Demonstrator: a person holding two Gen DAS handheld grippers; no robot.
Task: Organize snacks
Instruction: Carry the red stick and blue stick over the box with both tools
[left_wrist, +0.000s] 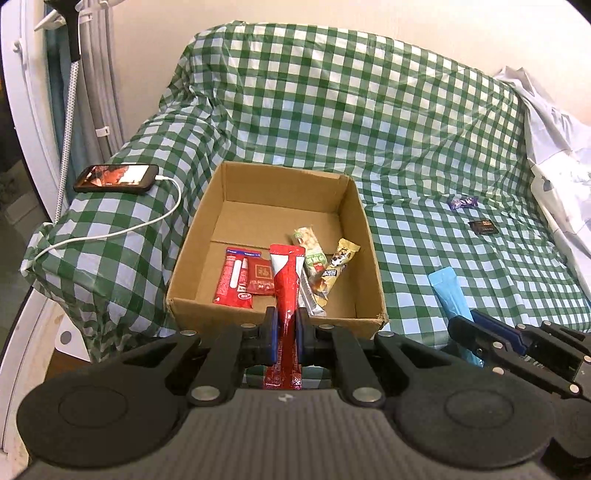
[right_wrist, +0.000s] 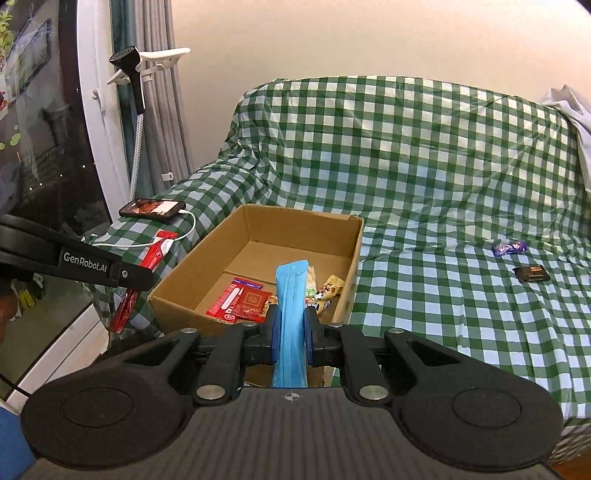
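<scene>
While each gripper (left_wrist: 287, 325) (right_wrist: 293, 325) clamps one, red stick (left_wrist: 286, 280) and blue stick (right_wrist: 291, 295) point boxward lengthwise.

**Plastic, card and foil**

The cloth (left_wrist: 369, 122) over the sofa looks like thin plastic sheet, creased, with a faint sheen. The box (left_wrist: 192, 240) is plain brown corrugated card, matt, with a torn near corner. The red sachet (left_wrist: 286, 280) is glossy foil-like film that catches the light; the blue sachet (right_wrist: 291, 295) is a duller, smooth film. The wrappers (left_wrist: 325, 258) in the box are shiny printed plastic. Both grippers are matt black plastic with smooth blue pads (left_wrist: 272, 332) and bright metal pins. The phone (left_wrist: 116, 178) has a glossy glass screen and a smooth white cable (left_wrist: 110, 232).
</scene>
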